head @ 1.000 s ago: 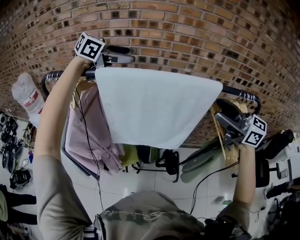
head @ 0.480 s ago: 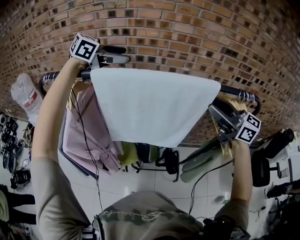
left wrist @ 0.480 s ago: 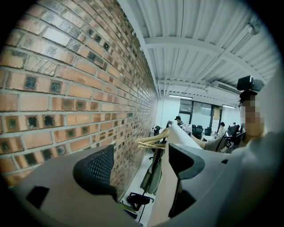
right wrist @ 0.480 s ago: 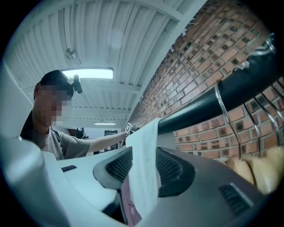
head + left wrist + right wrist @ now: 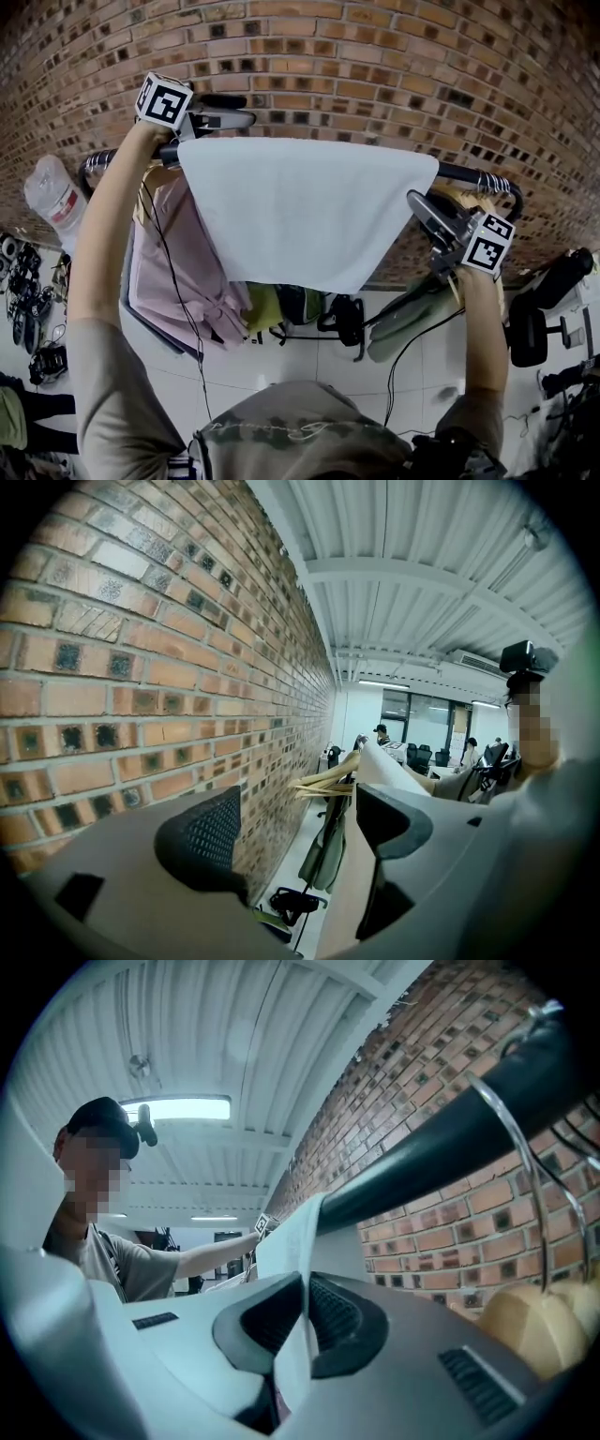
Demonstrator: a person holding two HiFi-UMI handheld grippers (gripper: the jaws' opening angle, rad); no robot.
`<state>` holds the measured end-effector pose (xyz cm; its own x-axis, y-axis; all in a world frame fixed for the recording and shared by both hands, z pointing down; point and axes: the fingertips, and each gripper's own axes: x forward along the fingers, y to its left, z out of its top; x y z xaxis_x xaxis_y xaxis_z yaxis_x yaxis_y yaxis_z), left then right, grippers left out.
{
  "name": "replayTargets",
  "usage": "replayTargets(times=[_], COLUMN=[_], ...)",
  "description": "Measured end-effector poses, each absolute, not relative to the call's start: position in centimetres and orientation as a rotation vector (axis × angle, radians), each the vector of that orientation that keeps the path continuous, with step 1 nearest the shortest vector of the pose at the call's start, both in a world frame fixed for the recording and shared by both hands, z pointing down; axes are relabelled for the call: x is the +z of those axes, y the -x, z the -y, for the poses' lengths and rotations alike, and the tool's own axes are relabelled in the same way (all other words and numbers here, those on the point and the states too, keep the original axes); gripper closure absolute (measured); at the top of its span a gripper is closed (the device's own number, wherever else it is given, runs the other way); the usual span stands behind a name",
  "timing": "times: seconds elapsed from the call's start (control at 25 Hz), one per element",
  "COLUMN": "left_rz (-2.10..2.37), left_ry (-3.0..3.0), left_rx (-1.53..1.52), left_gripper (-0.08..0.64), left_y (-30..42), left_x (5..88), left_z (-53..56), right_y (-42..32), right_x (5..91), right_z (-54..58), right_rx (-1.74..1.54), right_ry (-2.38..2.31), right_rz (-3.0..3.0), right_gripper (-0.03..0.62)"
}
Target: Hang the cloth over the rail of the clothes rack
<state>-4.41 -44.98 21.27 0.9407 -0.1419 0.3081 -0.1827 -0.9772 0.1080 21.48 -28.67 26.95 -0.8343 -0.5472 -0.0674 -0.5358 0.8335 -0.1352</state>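
Note:
A white cloth (image 5: pixel 300 211) hangs draped over the black rail (image 5: pixel 464 173) of the clothes rack, in front of the brick wall. My right gripper (image 5: pixel 415 202) sits at the cloth's right edge just below the rail; its jaws have just been closing. In the right gripper view it (image 5: pixel 305 1312) is shut, with the cloth's edge (image 5: pixel 291 1241) pinched between the pads under the rail (image 5: pixel 422 1162). At the cloth's top left corner my left gripper (image 5: pixel 246 111) is above the rail. It stands open (image 5: pixel 295 832), the cloth (image 5: pixel 352 883) lying against its right jaw.
A pink garment (image 5: pixel 178 262) hangs on the rack left of the cloth. Wooden hangers (image 5: pixel 459 202) with metal hooks (image 5: pixel 525 1166) crowd the rail's right end. The brick wall (image 5: pixel 375 56) is close behind. A black office chair (image 5: pixel 525 328) and bags stand on the floor.
My right gripper has moved left to the cloth's right edge, and its jaws have gone from open to shut on that edge. The left gripper has stayed put.

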Motion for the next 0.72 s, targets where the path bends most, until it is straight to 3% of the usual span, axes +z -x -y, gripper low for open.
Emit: replayTargets(times=[0.44, 0.72], left_rz=[0.327, 0.294], left_ry=[-3.022, -3.302], left_rx=[0.388, -0.169], left_gripper=[0.167, 0.167], left_y=[4.7, 5.3], left_x=[20.5, 10.8], left_z=[45.8, 43.4], right_y=[-21.0, -20.2], right_x=[27.2, 26.9], right_z=[27.9, 28.3], right_rx=[-0.206, -0.231], right_ry=[0.794, 0.774], right_rz=[-2.894, -2.867], right_gripper=[0.571, 0.571])
